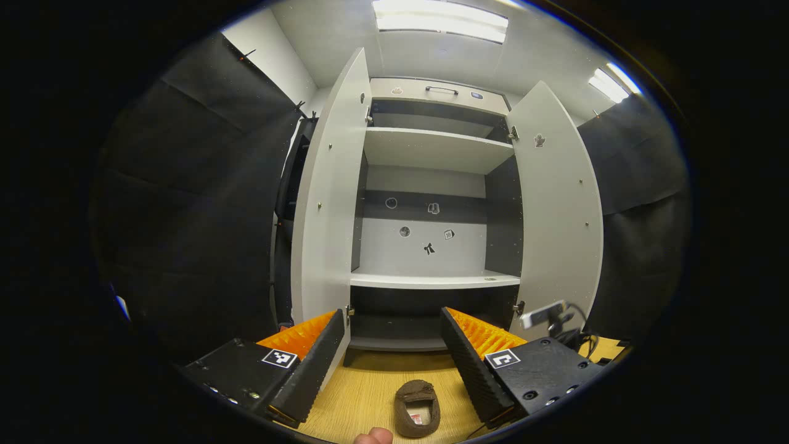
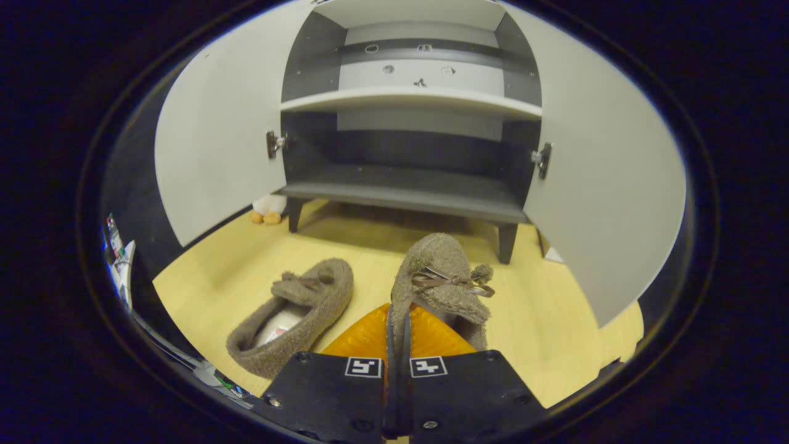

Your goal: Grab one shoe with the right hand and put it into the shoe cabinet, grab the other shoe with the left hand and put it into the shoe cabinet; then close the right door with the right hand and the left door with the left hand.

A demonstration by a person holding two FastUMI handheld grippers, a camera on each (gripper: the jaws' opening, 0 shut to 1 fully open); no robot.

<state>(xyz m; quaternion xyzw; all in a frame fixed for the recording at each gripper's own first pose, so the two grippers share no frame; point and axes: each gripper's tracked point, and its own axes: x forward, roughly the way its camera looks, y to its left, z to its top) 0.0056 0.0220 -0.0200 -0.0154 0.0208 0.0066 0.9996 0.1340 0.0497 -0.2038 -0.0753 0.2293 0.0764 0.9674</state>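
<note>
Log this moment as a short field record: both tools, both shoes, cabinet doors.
right tool: shut on the edge of the held shoe, toe pointing toward the cabinet
left tool: open, holding nothing
other shoe: lying on the wooden floor, to the left of the held shoe in the right gripper view
shoe cabinet: no shoes on the shelves in sight
left door: open
right door: open

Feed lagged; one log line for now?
right hand-held gripper: shut on shoe | left hand-held gripper: open | other shoe: floor | cabinet doors: open
</note>
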